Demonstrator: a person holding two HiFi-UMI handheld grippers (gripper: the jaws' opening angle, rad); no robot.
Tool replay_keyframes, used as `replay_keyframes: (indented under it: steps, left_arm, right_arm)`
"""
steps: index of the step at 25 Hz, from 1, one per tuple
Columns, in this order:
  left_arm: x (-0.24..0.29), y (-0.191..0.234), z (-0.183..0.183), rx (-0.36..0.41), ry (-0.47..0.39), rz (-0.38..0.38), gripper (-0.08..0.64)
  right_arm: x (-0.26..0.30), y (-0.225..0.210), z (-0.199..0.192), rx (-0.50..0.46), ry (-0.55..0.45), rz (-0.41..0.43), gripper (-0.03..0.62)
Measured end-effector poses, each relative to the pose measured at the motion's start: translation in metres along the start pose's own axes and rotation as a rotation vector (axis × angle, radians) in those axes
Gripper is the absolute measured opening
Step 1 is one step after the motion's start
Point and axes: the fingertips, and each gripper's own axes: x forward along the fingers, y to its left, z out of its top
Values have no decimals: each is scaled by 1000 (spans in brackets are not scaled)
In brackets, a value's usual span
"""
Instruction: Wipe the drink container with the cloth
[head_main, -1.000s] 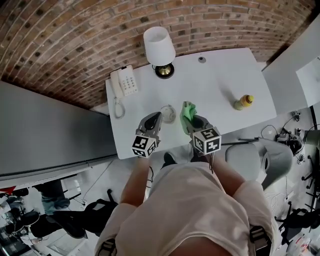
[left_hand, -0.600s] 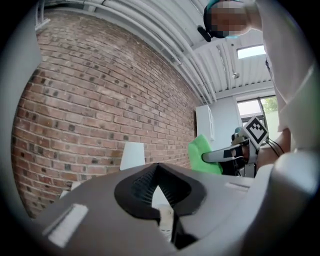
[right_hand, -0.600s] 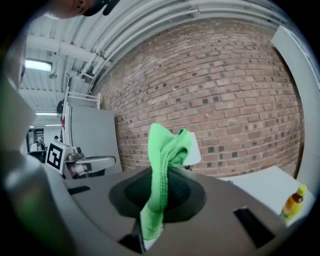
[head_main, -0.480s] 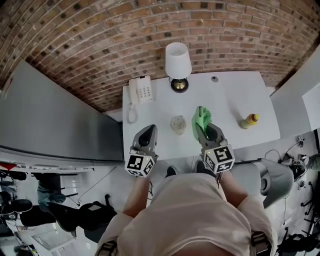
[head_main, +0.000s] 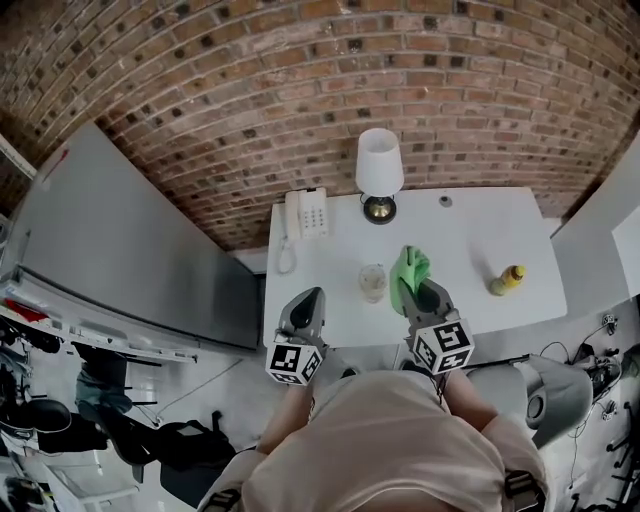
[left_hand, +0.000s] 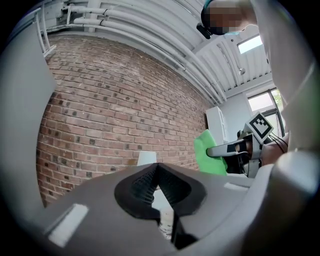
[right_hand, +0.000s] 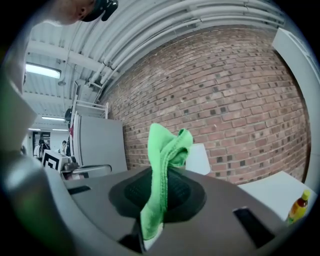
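Pinching a green cloth (right_hand: 165, 150), the right gripper (head_main: 424, 293) has its fingers pressed together on the fabric, which stands up above them in a folded bunch and hangs down below them. The left gripper (head_main: 311, 297) holds nothing; its ribbed fingers (left_hand: 144, 182) meet at the tips. Both grippers hover over the near edge of the white counter (head_main: 470, 240), apart from each other. The clear cup (head_main: 372, 282) stands upright on the counter between the two pairs of fingers, slightly ahead of them and nearer the right pair, just left of the cloth. Off to the right of the right fingers, a small yellowish bottle (head_main: 508, 279) stands by itself. Farther ahead of the left fingers lies a white telephone (head_main: 306, 212), its cord curling toward the counter's left edge. Beyond the cup, a lamp (head_main: 380, 166) with a white shade stands at the back of the counter, against the brick wall (head_main: 300, 90).
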Motion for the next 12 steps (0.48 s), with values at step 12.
replay_keyframes:
  steps: [12]
  left_arm:
    - [-6,12,22,8,-37,7,8]
  right_arm:
    - [4,18,6,62,-17,9,43]
